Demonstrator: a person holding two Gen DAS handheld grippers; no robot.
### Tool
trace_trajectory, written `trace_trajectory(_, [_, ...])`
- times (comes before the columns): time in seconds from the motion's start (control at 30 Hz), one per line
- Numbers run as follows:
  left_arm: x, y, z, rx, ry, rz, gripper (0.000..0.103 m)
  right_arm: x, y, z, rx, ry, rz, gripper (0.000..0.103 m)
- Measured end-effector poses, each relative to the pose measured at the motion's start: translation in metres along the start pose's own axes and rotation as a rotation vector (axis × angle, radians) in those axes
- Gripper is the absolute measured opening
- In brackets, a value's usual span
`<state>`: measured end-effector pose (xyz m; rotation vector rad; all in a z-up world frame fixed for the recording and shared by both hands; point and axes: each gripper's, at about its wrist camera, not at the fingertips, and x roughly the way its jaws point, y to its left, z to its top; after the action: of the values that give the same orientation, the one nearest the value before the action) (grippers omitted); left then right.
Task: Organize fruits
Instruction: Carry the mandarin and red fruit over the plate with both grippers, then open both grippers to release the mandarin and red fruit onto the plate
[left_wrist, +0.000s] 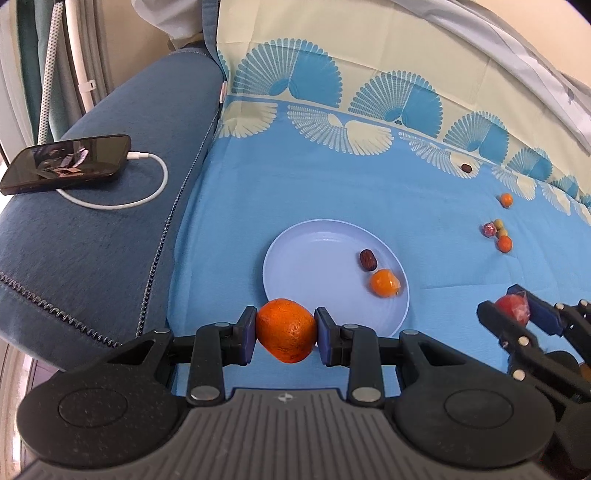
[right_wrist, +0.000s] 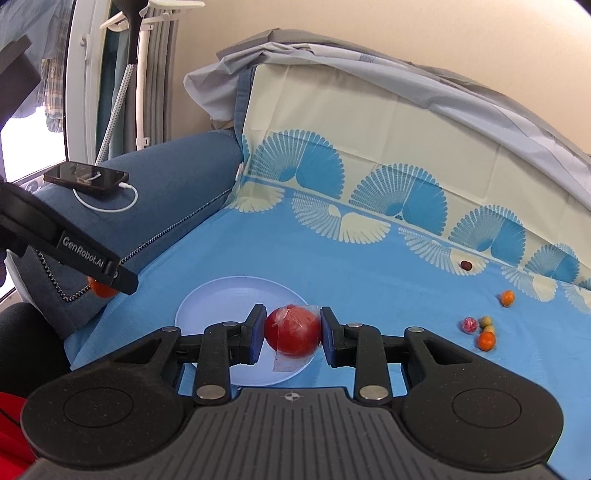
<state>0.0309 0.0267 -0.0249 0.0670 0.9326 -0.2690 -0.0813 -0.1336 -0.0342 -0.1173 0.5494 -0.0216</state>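
My left gripper (left_wrist: 285, 331) is shut on a large orange (left_wrist: 286, 329), held just in front of the near rim of a pale blue plate (left_wrist: 314, 258). On the plate lie a dark date (left_wrist: 368, 259) and a small wrapped orange fruit (left_wrist: 385, 283). My right gripper (right_wrist: 293, 330) is shut on a plastic-wrapped red tomato (right_wrist: 293, 329), over the near right part of the plate (right_wrist: 221, 302). The right gripper also shows in the left wrist view (left_wrist: 513, 308). Small fruits (right_wrist: 480, 328) lie loose on the blue cloth at the right.
A phone (left_wrist: 68, 162) on a white charging cable (left_wrist: 147, 184) lies on the blue sofa arm at the left. A lone date (left_wrist: 466, 168) and a small orange (left_wrist: 506, 199) lie near the cloth's far edge. The sofa back rises behind.
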Motion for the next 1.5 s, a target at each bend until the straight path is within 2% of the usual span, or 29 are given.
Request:
trace_trajectory(0.3, [0.036,-0.004,0.02,0.012,0.044,-0.003,0.036,0.045,0.002,-0.001,-0.007,0.057,0.025,0.033])
trace_trajectory(0.8, [0.123,-0.009,0.041,0.048,0.168,0.024,0.036,0.126,0.01,-0.012,-0.005,0.181,0.098,0.033])
trace_trajectory(1.13, [0.159,-0.013,0.051,0.085,0.194,0.021,0.037,0.169,0.007,-0.015,-0.026,0.238,0.126,0.033])
trace_trajectory(1.17, [0.158,-0.013,0.052,0.093,0.183,0.014,0.039,0.171,0.007,-0.014,-0.029,0.234,0.124,0.035])
trace_trajectory(1.2, [0.156,-0.014,0.053,0.102,0.161,0.004,0.05,0.173,0.006,-0.011,-0.04,0.228,0.135,0.04])
trace_trajectory(1.23, [0.152,-0.015,0.055,0.112,0.134,-0.006,0.076,0.172,0.006,-0.007,-0.055,0.217,0.152,0.057])
trace_trajectory(1.27, [0.146,-0.016,0.055,0.12,0.099,-0.002,0.09,0.169,0.005,-0.004,-0.065,0.197,0.152,0.074])
trace_trajectory(1.3, [0.139,-0.016,0.055,0.123,0.066,0.013,0.103,0.165,0.004,-0.001,-0.077,0.179,0.138,0.081])
trace_trajectory(1.33, [0.13,-0.016,0.054,0.124,0.028,0.026,0.103,0.16,0.003,0.002,-0.088,0.172,0.128,0.089])
trace_trajectory(1.37, [0.123,-0.015,0.052,0.139,0.013,0.03,0.103,0.154,0.001,0.004,-0.094,0.169,0.122,0.09])
trace_trajectory(1.43, [0.112,-0.015,0.047,0.168,0.025,0.07,0.103,0.141,-0.003,0.004,-0.09,0.194,0.12,0.095])
trace_trajectory(1.5, [0.101,-0.01,0.038,0.157,0.042,0.129,0.103,0.123,-0.008,0.0,-0.05,0.236,0.114,0.1])
